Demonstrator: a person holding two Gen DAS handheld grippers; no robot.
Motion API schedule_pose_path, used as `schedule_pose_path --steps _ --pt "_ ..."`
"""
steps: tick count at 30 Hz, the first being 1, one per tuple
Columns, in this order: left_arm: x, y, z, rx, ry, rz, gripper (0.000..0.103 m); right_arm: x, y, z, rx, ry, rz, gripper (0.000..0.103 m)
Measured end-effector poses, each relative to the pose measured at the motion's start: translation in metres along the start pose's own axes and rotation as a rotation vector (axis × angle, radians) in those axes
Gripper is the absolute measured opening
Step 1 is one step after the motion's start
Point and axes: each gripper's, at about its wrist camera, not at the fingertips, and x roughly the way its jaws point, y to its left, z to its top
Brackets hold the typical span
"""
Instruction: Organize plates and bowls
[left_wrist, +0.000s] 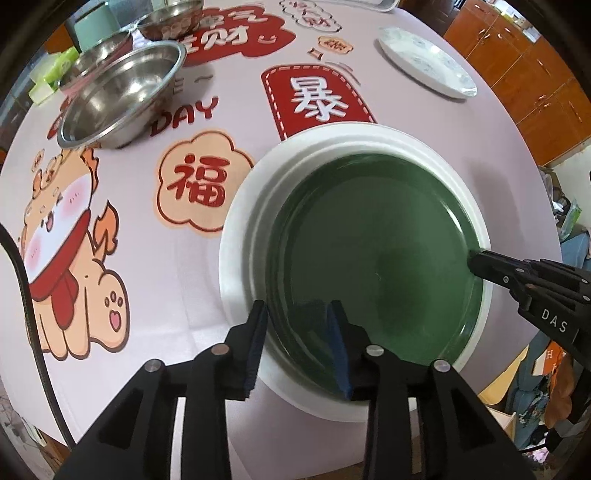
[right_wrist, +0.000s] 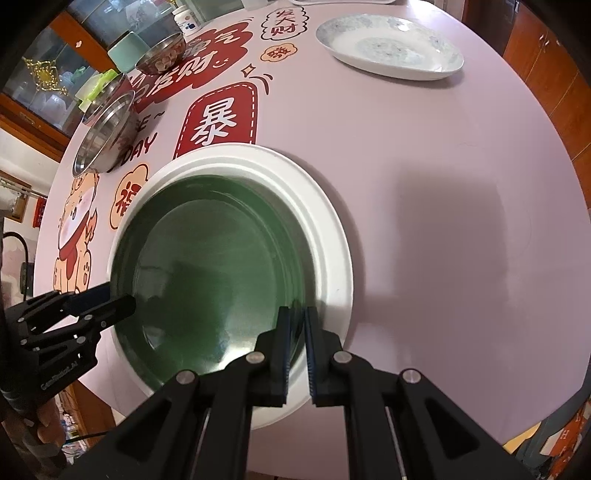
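Left claw (left_wrist: 297, 314) gapes astride green plate (left_wrist: 373, 251); right claw (right_wrist: 295, 321), marked "DAS", pinches its rim.

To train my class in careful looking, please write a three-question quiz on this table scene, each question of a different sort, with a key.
1. Multiple choice: the round dark green plate rests on
A) a wooden tray
B) a round white plate
C) a cutting board
2. True or false: the right gripper stands wide open, clear of every dish.
3. Short answer: which plate lies alone, away from both grippers?

Key
1. B.
2. False: it is shut on the green plate's rim.
3. The white plate with a pale blue pattern.
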Motion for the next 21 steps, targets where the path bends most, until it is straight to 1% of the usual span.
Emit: schedule_pose_path --steps 7,10,12,15,19,21 --pt "-0.019 -0.008 0.003 0.040 -0.061 0.030 0.035 -0.010 0.004 0.000 -0.015 -0.032 -0.018 0.007" --pt "-0.029 -0.011 0.001 0.055 -0.089 0.043 0.043 -0.016 0.006 0.000 -0.016 -0.050 -0.020 0.007" --pt "-0.038 -0.015 0.000 0.068 -0.119 0.059 0.051 -0.020 0.007 0.000 -0.015 -0.056 -0.018 0.007" --pt "-0.051 -0.020 -0.003 0.092 -0.158 0.078 0.051 -0.024 0.009 -0.002 -0.019 -0.067 -0.020 0.007" --pt "-0.062 -0.023 -0.001 0.109 -0.186 0.086 0.052 -0.030 0.014 -0.004 -0.016 -0.078 -0.012 0.007" --pt "-0.067 -0.024 -0.001 0.118 -0.202 0.096 0.056 -0.033 0.017 -0.004 -0.020 -0.083 -0.011 0.007"
